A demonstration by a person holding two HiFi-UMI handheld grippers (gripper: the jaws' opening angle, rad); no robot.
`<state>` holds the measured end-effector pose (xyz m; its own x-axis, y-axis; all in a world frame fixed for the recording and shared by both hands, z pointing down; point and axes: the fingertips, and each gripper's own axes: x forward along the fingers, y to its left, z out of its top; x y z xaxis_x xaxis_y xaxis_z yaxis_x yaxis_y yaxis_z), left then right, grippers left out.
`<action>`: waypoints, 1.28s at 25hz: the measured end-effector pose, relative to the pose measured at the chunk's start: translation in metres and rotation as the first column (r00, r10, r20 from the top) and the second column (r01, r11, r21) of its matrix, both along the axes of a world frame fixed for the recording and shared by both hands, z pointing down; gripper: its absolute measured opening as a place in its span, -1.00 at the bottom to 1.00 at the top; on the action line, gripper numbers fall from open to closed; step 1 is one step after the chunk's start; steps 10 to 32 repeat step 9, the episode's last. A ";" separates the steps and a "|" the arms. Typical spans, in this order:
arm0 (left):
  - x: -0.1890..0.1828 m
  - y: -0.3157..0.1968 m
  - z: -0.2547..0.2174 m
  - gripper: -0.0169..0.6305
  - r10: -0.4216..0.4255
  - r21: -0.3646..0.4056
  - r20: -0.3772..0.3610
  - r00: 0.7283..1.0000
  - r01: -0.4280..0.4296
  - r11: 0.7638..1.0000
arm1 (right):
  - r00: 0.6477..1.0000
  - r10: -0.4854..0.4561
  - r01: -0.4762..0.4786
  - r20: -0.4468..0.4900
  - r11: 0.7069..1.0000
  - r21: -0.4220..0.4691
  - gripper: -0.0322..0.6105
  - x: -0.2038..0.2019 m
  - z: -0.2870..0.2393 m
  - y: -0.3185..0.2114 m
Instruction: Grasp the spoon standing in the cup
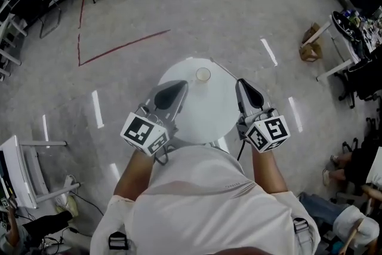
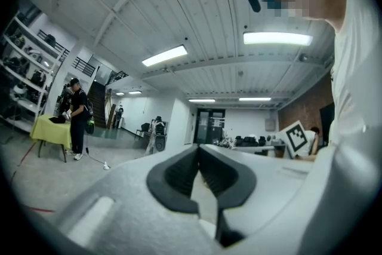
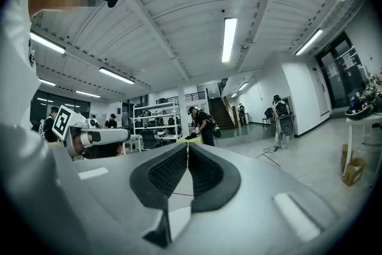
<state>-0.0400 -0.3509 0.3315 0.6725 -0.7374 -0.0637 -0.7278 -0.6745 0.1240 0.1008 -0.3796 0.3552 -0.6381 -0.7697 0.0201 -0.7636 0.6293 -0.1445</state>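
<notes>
On the far part of the round white table [image 1: 203, 113] stands the cup [image 1: 203, 74]; the spoon is too small to make out in it. Nearer the person, the left gripper [image 1: 178, 89] and right gripper [image 1: 243, 88] flank the cup, well apart from it, each with jaws pressed together on nothing.

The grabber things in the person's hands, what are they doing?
A person stands at a small round white table with a gripper in each hand. The left gripper and the right gripper are both closed with nothing between their jaws, held at the near side of the table. A cup sits toward the far edge, and neither gripper touches it. From above, no spoon can be made out in the cup. Nothing has been picked up.
</notes>
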 end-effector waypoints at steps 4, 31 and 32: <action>-0.009 0.001 0.001 -0.94 -0.011 -0.004 0.002 1.000 0.011 1.000 | 1.000 -0.025 0.025 -0.006 1.000 0.006 -0.87 -0.012 0.000 -0.001; -0.017 0.006 0.004 -0.94 -0.020 -0.013 0.004 1.000 0.020 1.000 | 0.999 -0.038 0.038 -0.013 0.999 0.000 -0.87 -0.021 0.001 0.002; -0.017 0.006 0.004 -0.94 -0.020 -0.013 0.004 1.000 0.020 1.000 | 0.999 -0.038 0.038 -0.013 0.999 0.000 -0.87 -0.021 0.001 0.002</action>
